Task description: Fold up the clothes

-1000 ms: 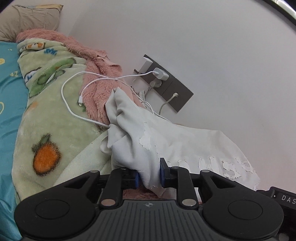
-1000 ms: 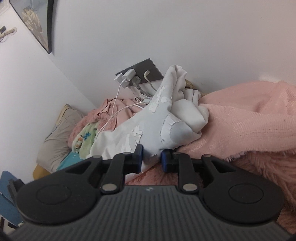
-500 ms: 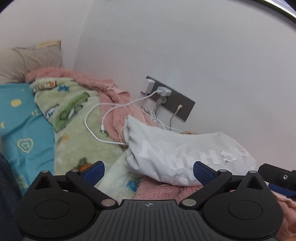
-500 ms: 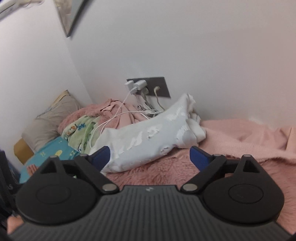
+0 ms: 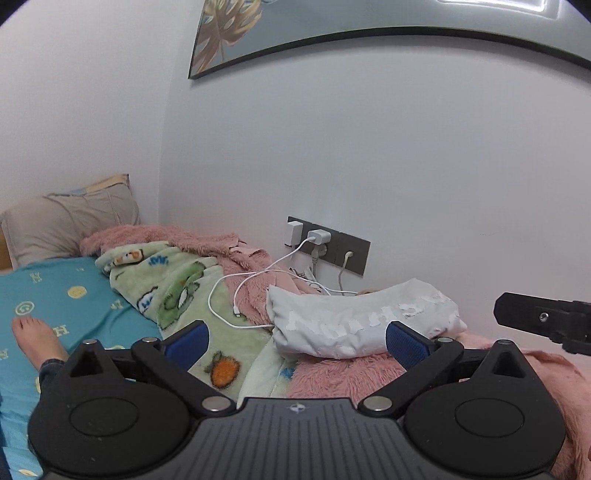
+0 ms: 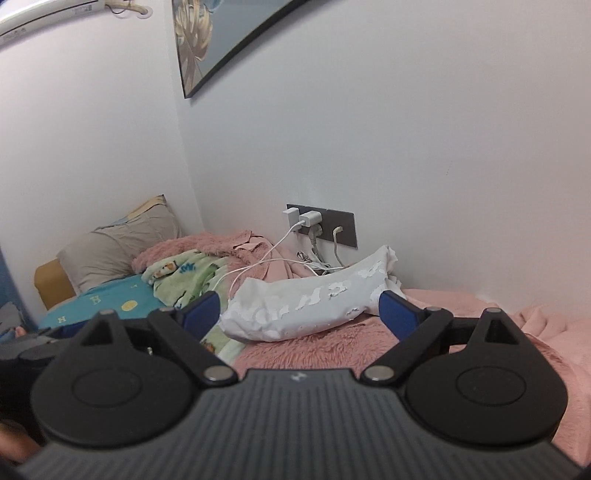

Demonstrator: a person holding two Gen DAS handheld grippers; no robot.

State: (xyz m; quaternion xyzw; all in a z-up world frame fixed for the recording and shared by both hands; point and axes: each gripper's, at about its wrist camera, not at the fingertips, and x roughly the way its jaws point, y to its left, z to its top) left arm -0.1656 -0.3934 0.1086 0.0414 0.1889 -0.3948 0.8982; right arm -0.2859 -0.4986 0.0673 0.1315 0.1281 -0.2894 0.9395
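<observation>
Fingers (image 5: 186,341) spread – white garment (image 5: 362,321) folded, cracked print

Folded garment (image 5: 364,325) on blanket (image 5: 332,373) against wall, below socket panel (image 5: 328,245); pillow (image 5: 70,225) far left.

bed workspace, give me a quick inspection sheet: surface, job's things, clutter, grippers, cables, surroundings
surface: fluffy pink blanket over a bed with a teal sheet.
job's things: white garment bundled on the blanket, free of both grippers.
clutter: green cartoon blanket, beige pillow.
grippers: left gripper open; right gripper open.
cables: white charging cable trailing from the wall socket panel onto the blankets.
surroundings: framed picture, a bare foot.
</observation>
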